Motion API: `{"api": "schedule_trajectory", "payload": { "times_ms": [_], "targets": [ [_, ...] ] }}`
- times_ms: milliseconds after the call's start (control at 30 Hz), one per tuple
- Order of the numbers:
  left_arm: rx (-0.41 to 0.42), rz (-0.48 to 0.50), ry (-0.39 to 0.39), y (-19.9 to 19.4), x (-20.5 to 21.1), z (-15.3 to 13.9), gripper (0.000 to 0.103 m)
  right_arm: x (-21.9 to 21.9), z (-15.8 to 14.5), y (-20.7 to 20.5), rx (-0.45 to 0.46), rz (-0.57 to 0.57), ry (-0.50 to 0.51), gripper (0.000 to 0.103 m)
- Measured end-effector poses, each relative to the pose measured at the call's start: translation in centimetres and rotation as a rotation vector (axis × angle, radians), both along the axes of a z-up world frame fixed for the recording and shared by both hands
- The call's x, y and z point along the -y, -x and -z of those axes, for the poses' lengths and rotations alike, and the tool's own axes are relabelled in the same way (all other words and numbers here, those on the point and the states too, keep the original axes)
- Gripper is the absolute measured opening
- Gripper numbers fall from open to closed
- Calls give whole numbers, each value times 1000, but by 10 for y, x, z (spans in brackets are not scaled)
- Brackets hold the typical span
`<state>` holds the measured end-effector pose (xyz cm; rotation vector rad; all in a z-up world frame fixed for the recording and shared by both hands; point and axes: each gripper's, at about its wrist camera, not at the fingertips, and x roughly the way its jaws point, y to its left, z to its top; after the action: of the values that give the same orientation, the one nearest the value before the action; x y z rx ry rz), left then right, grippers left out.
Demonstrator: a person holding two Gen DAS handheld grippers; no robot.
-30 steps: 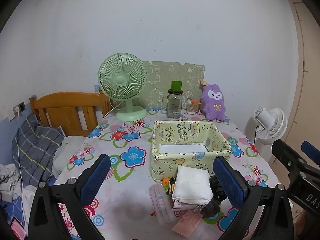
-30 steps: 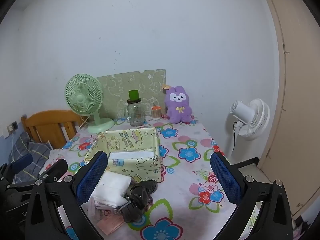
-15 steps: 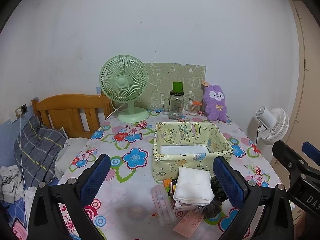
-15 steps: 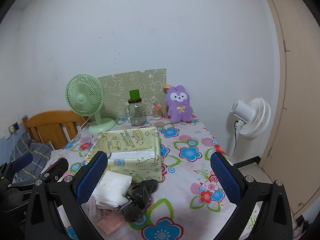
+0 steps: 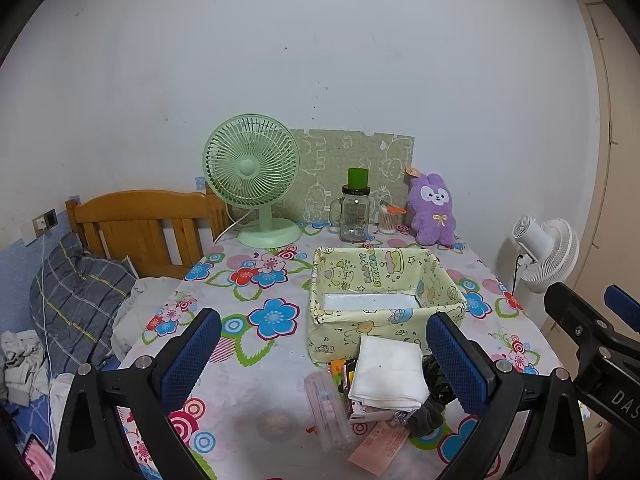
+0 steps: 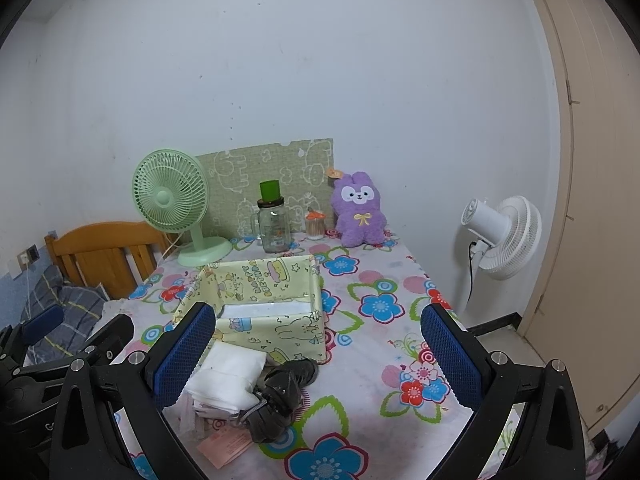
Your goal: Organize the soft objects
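Grippers are being held above the near edge of the table (image 5: 256, 376), well apart from everything on it: the left gripper (image 5: 320, 356) with its blue pads spread wide and nothing between them, the right gripper (image 6: 316, 354) likewise spread and gripping nothing. Between the left pads, a folded white cloth (image 5: 390, 372) is being seen lying on a small heap of clutter, just in front of the yellow fabric box (image 5: 384, 300); in the right view the same cloth (image 6: 228, 378) is lying beside a dark crumpled item (image 6: 280, 392), which is touching its right edge. A flat white sheet is lying inside the box. At the far edge a green fan (image 5: 254, 184), a jar (image 5: 354, 216) and a purple plush (image 5: 434, 208) are standing against the wall.
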<state>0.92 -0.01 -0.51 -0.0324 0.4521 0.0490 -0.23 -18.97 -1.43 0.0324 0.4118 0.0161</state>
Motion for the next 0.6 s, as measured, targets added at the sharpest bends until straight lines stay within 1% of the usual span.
{"api": "schedule_trajectory", "payload": {
  "times_ms": [433,600],
  "targets": [
    [12,3,5,4,-2,-4,103,2,-1,1,-4,2,-9,103],
    [23,2,-4,7,0,-5,102,5,-2,1,-6,12,-17,103]
  ]
}}
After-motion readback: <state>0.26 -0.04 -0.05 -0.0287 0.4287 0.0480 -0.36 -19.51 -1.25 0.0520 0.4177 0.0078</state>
